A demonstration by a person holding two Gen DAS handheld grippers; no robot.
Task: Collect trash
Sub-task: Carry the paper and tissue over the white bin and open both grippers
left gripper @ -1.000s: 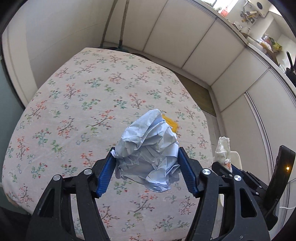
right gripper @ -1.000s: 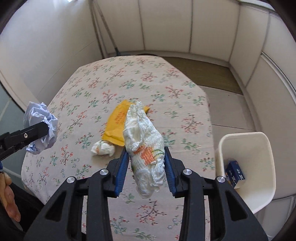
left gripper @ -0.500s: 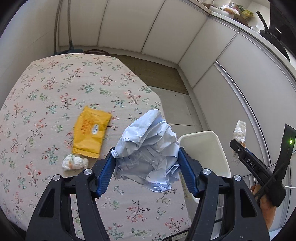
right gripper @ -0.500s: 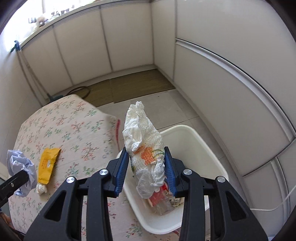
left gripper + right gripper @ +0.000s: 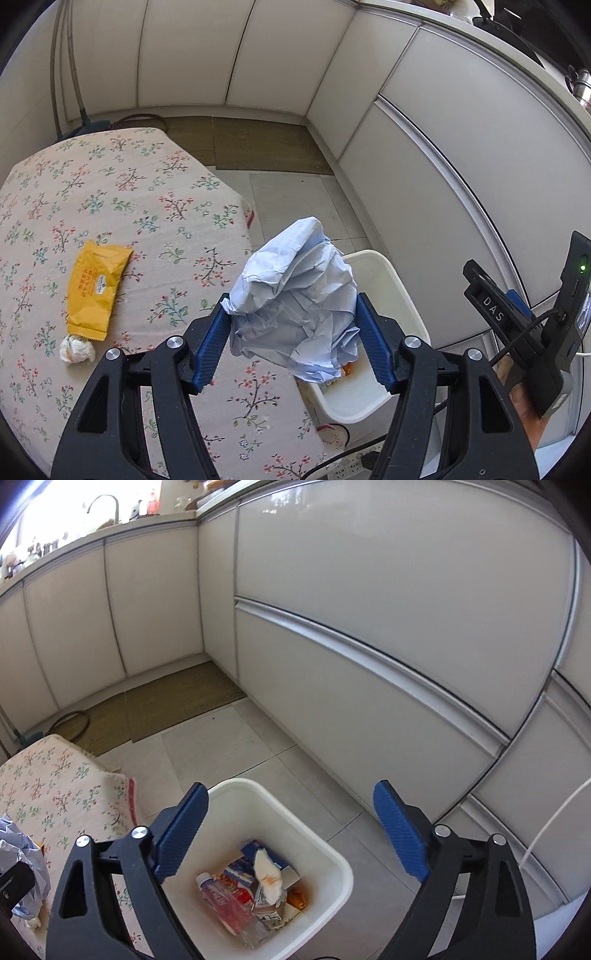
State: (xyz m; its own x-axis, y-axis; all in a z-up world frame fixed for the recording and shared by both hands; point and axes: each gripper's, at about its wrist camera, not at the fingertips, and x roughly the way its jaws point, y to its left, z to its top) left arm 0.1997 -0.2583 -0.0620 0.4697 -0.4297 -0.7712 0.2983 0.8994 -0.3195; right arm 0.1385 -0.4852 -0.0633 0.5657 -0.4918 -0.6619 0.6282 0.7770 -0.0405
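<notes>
My left gripper is shut on a crumpled light-blue paper ball and holds it over the table's right edge, beside the white bin. My right gripper is open and empty above the white bin. The white tissue wad lies inside the bin on several wrappers and cartons. A yellow snack packet and a small white tissue ball lie on the floral table. The right gripper also shows in the left wrist view.
White cabinet fronts run close behind the bin. A brown floor mat lies by the far cabinets. A white cable hangs at the right. A power strip sits on the floor under the table edge.
My right gripper opened and the white tissue wad dropped into the bin. My left gripper carried the blue paper ball further right, toward the bin.
</notes>
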